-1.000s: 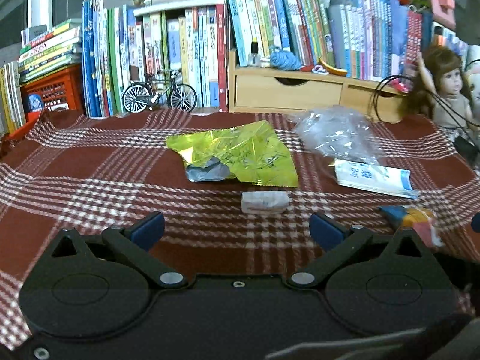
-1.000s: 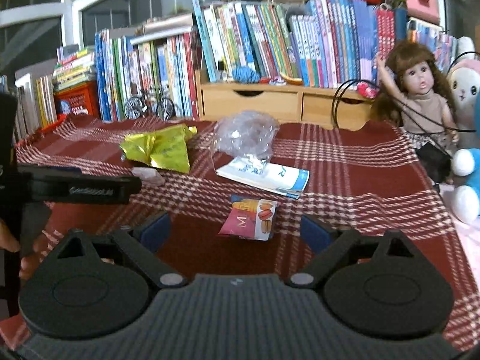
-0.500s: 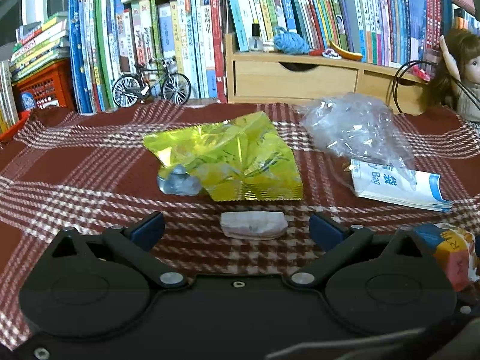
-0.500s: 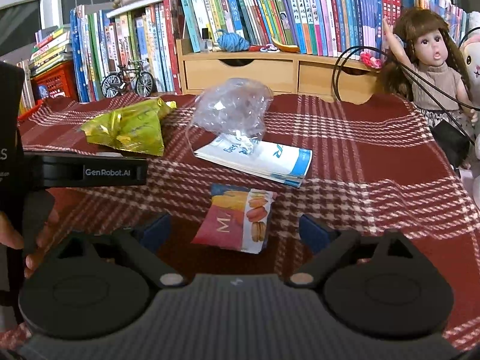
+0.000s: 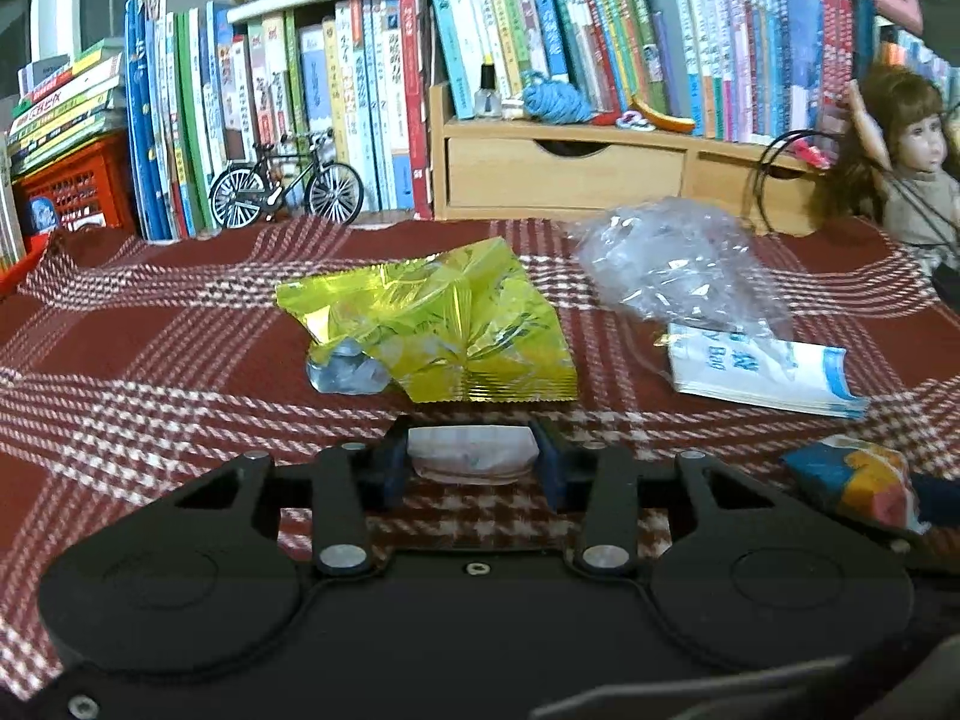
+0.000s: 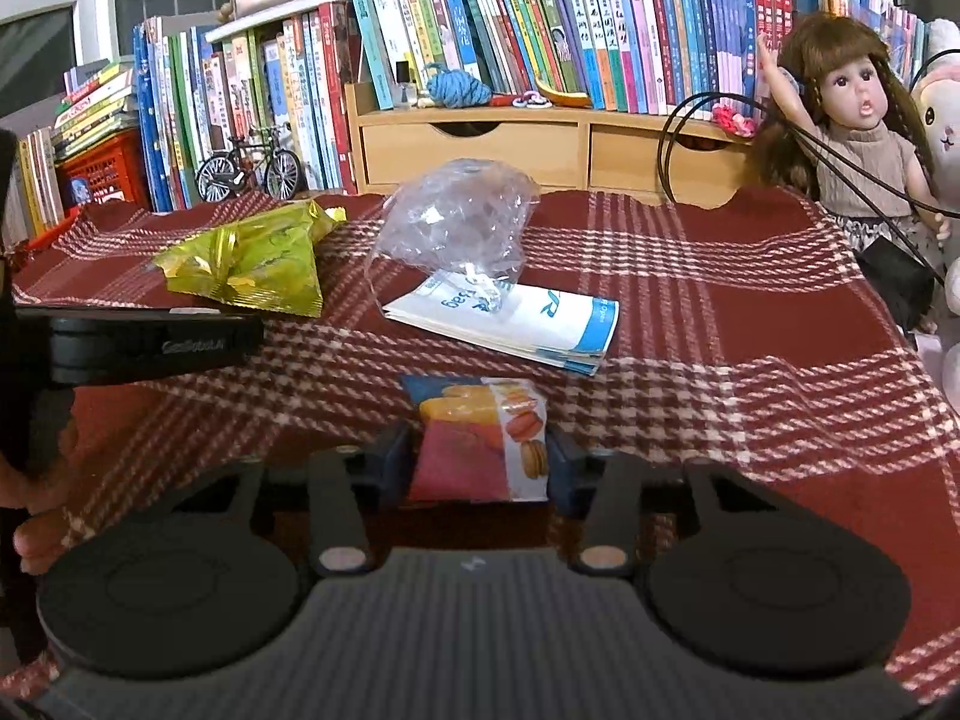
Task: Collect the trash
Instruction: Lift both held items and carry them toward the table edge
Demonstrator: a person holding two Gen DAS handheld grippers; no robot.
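Both hand-held grippers have closed since the earlier frames. Left wrist view: my left hand-held gripper [image 5: 474, 461] pinches a small white wrapper [image 5: 471, 455] on the plaid tabletop [image 5: 150, 360]. Right wrist view: my right hand-held gripper [image 6: 478, 468] pinches the macaron snack packet [image 6: 486, 441]. Grasp step; next, I judge, both lift towards a bin, unseen.
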